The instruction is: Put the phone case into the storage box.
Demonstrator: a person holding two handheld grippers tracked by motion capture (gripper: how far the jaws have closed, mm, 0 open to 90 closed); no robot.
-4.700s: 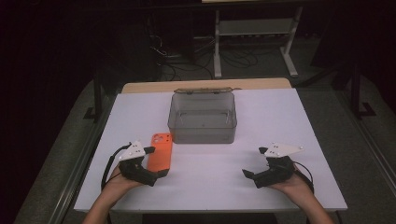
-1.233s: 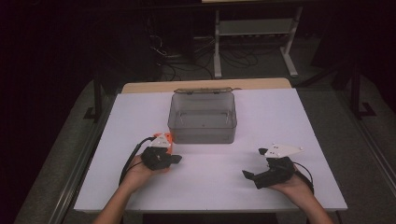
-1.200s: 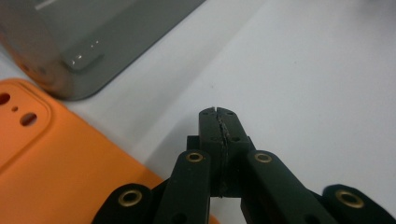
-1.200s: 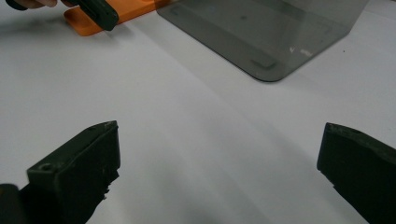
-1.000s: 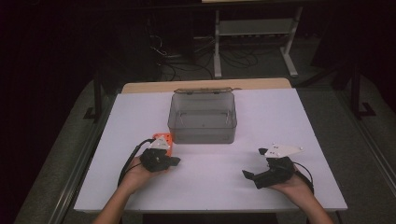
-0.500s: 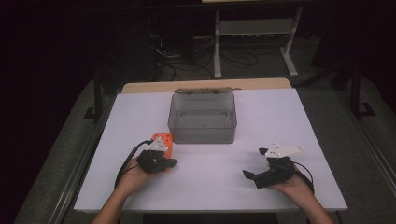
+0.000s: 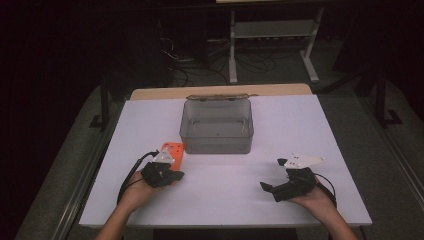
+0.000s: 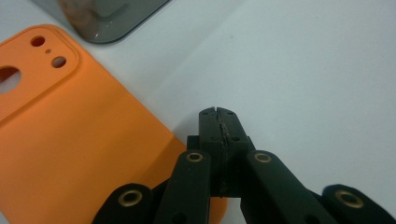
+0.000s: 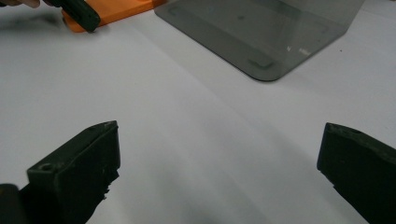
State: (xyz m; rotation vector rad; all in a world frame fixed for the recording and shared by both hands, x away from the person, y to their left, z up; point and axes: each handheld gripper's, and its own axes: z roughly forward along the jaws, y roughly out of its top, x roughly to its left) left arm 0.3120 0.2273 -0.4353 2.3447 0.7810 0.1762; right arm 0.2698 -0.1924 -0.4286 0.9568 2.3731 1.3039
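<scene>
On the white counter an orange phone case lies flat near the person's left side, its end with the camera cut-outs pointing away toward a smoky, see-through plastic box that stands near the middle of the counter; the case's far corner sits just beside the box's front left corner, though whether the two touch cannot be told. The left tool rests over the near end of the case, held in the person's left hand, and a black cable loops from it across the counter. In the left gripper view the left tool's two black jaws are pressed flat together with nothing between them, their tip hanging just past the case's near edge, over bare counter, while the orange surface spreads out to one side with its round lens holes showing near the grey corner of the box. The right tool lies well apart from the case, on the other side of the counter, cradled in the right hand with a pale three-cornered plate on top. Its jaws stand wide apart and hold nothing; the right gripper view looks between them across bare white counter toward the box and the far-off case.
</scene>
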